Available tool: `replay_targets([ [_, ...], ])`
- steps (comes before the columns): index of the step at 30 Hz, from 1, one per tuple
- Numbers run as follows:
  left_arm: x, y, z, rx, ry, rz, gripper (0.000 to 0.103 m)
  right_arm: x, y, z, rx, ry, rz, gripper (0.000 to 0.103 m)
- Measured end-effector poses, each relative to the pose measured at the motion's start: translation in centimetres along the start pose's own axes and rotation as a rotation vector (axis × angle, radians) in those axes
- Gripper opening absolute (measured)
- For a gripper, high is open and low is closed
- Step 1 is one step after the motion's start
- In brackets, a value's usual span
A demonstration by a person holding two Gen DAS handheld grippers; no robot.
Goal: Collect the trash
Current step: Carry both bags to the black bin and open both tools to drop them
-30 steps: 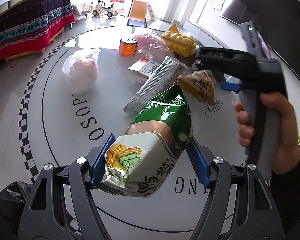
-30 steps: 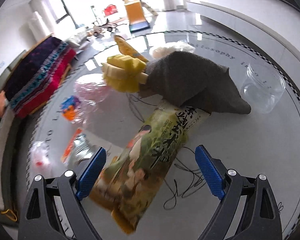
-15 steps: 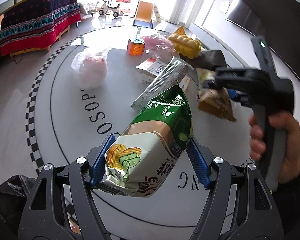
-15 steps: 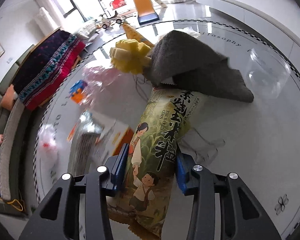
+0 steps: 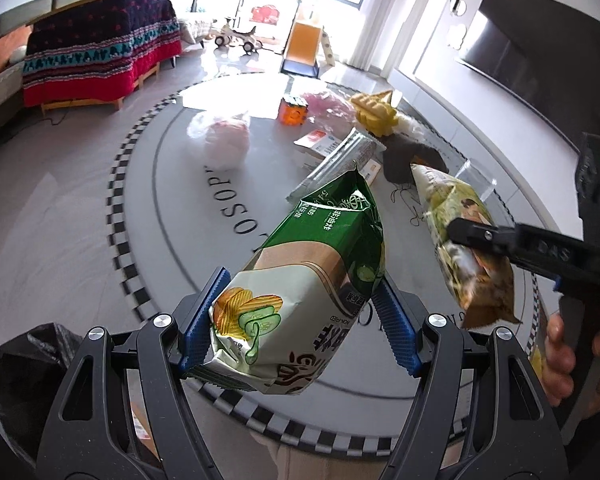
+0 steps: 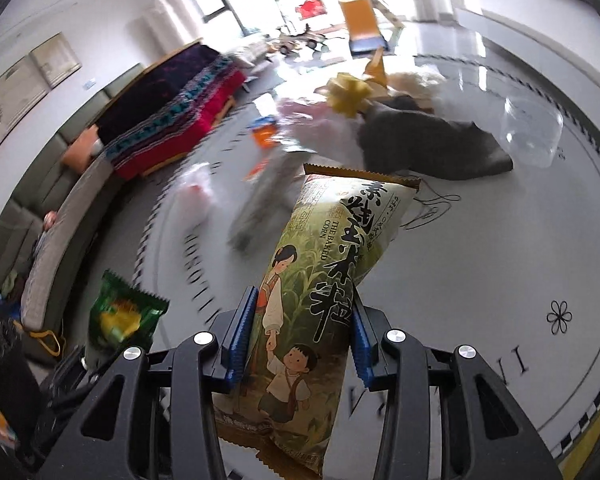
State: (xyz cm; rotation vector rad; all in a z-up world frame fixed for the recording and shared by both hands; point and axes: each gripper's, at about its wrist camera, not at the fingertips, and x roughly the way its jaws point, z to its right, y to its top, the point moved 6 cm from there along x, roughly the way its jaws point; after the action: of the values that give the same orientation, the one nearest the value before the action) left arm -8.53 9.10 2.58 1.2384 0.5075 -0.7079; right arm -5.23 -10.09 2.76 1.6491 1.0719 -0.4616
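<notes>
Round grey floor mat with a checkered rim and printed lettering (image 5: pixel 148 216): still carries most of the litter, so collection looks early to midway.

Black plastic bin bag (image 5: pixel 16 376), at 8 o'clock in the left wrist view, low beside the mat edge: presumably the drop point. Neither held bag is over it yet.

Left on the mat, by size:
- dark grey felt cloth (image 6: pixel 428 144), 1 o'clock in the right wrist view
- clear plastic tub (image 6: pixel 534 132), 2 o'clock, just beside the cloth
- white and pink plastic bag (image 5: pixel 226 140), 11 o'clock in the left wrist view
- long silver foil wrapper (image 5: pixel 332 166), 12 o'clock
- yellow moulded toy piece (image 5: pixel 374 114)
- small orange box (image 5: pixel 293 110)

Whether cloth and toy count as trash: cannot tell.

In hand:
- left gripper (image 5: pixel 300 324) clamped across the green and white crisp bag (image 5: pixel 304 280), lifted clear of the mat.
- right gripper (image 6: pixel 300 332) clamped across the olive-green baked-corn snack bag (image 6: pixel 320 280), also off the mat.

Done: two bags picked up. Left: bin both, then clear the rest.
</notes>
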Motion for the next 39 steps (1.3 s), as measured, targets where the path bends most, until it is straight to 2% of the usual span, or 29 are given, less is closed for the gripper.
replay_targets([
  [7, -3.9, -1.7, -2.5, -0.044, 0.038, 0.06, 0.07, -1.5, -2.1, -4.8, -0.088, 0.051, 0.011, 0.045],
  [14, -8.5, -5.2, -7.6, -0.127, 0.13, 0.104, 0.07, -1.1, -6.7, -11.5, -0.228, 0.148, -0.043, 0.045],
  [23, -14.4, -12.2, -17.1, -0.318, 0.309, 0.121, 0.07, -0.2, -14.1, -21.8, -0.482, 0.313, -0.141, 0.045],
  [34, -19.6, -21.3, -26.2, -0.584, 0.516, 0.091, 0.071, 0.4, -22.2, -32.5, -0.804, 0.484, -0.27, 0.045],
  [35, -20.0, -22.1, -26.9, -0.614, 0.527, 0.089, 0.071, 0.7, -22.8, -33.3, -0.82, 0.494, -0.286, 0.046],
  [36, -20.2, -22.7, -27.3, -0.635, 0.534, 0.085, 0.08, 1.1, -23.5, -34.0, -0.843, 0.502, -0.308, 0.05],
  [37, -20.5, -23.3, -27.9, -0.665, 0.559, 0.084, 0.099, 1.6, -24.0, -34.5, -0.866, 0.5, -0.326, 0.056],
  [38, -20.8, -23.5, -28.2, -0.685, 0.588, 0.09, 0.097, 2.7, -24.5, -35.6, -0.9, 0.472, -0.337, 0.072],
  [39, -21.1, -24.0, -28.7, -0.707, 0.622, 0.089, 0.097, 3.2, -24.6, -36.1, -0.912, 0.459, -0.333, 0.076],
])
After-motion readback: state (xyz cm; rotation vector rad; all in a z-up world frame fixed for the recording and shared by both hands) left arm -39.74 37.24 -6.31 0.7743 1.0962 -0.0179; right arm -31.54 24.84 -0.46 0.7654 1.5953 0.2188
